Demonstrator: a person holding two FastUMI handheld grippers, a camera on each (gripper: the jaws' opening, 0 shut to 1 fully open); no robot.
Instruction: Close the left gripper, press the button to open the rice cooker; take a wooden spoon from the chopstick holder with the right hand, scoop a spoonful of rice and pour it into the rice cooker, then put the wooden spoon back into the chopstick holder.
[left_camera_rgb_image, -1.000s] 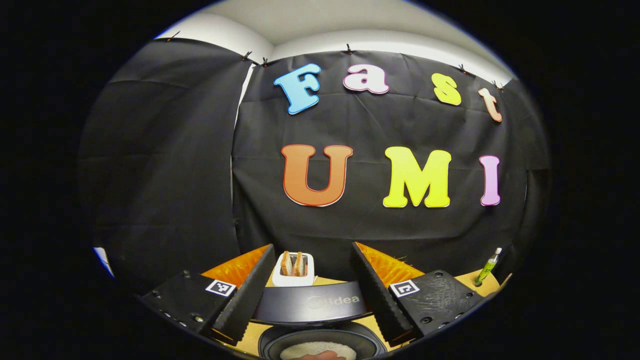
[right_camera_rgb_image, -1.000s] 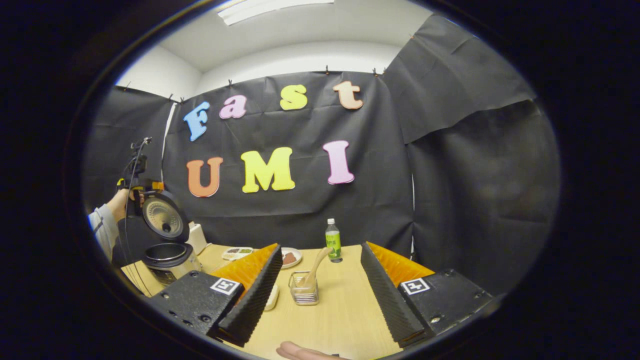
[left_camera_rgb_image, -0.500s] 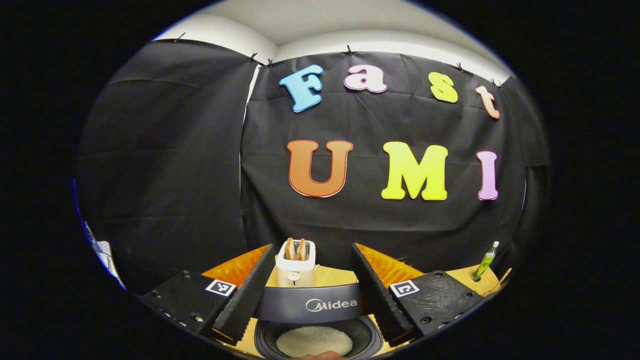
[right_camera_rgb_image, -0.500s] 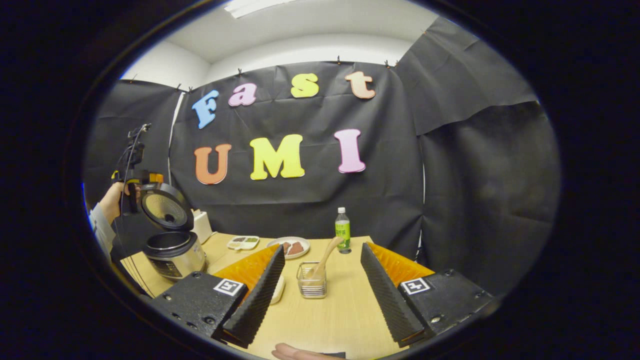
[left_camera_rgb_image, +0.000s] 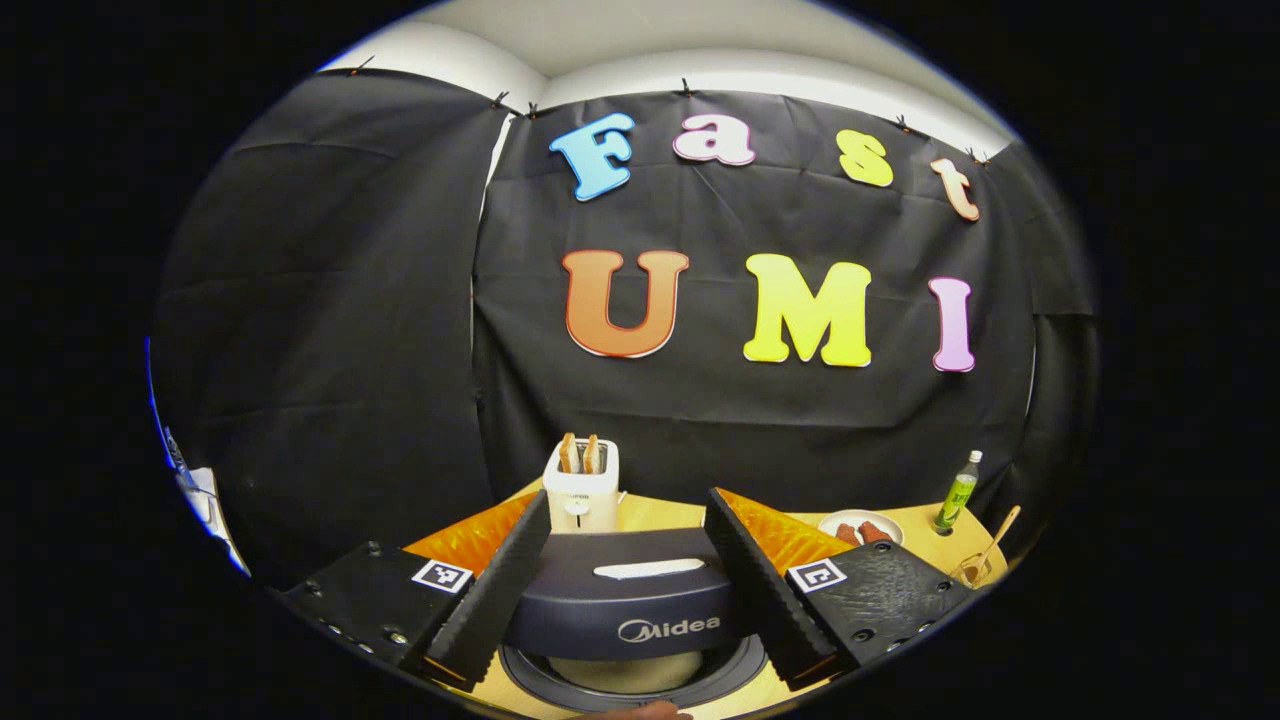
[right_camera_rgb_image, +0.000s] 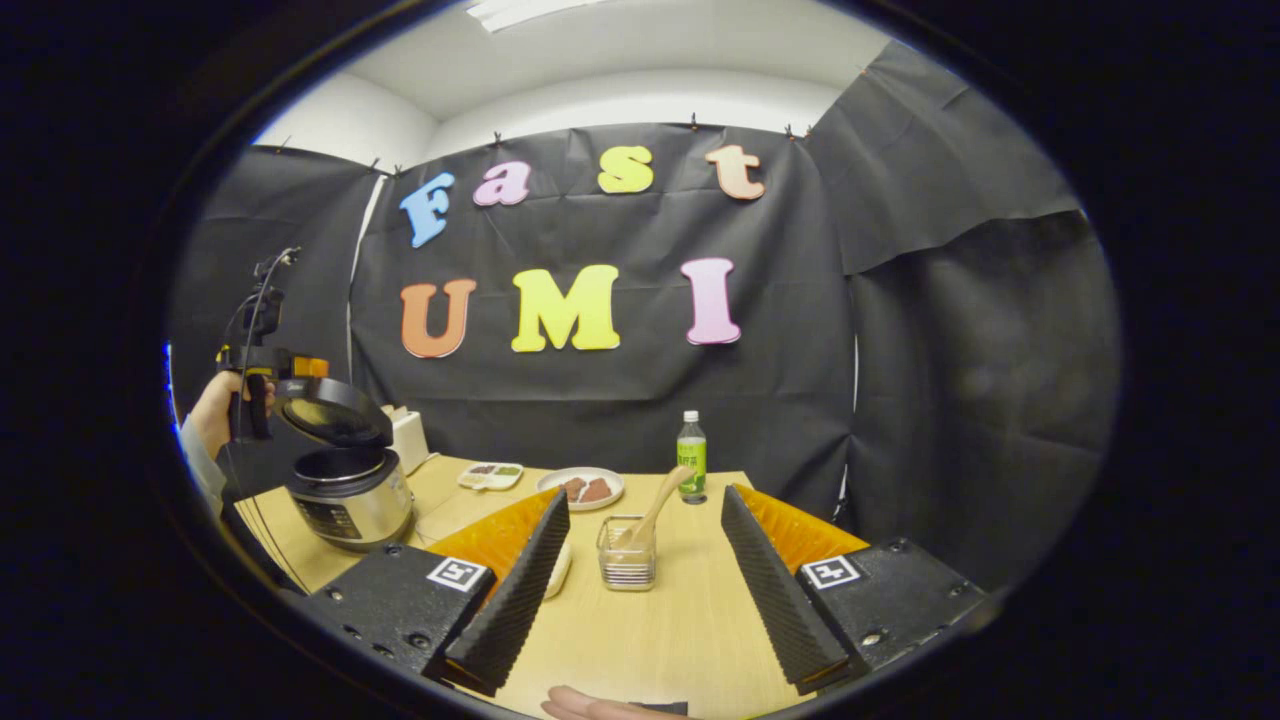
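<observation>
Rice cooker lid half down, seemingly.

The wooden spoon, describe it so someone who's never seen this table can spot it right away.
On the wooden table, in front of the green bottle, stands a clear chopstick holder. The wooden spoon leans out of it, bowl end up, the only utensil sticking up there.

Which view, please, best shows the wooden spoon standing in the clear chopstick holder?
The right gripper view: the wooden spoon leans in the clear chopstick holder, central and near. The left gripper view shows it tiny at the right edge.
</observation>
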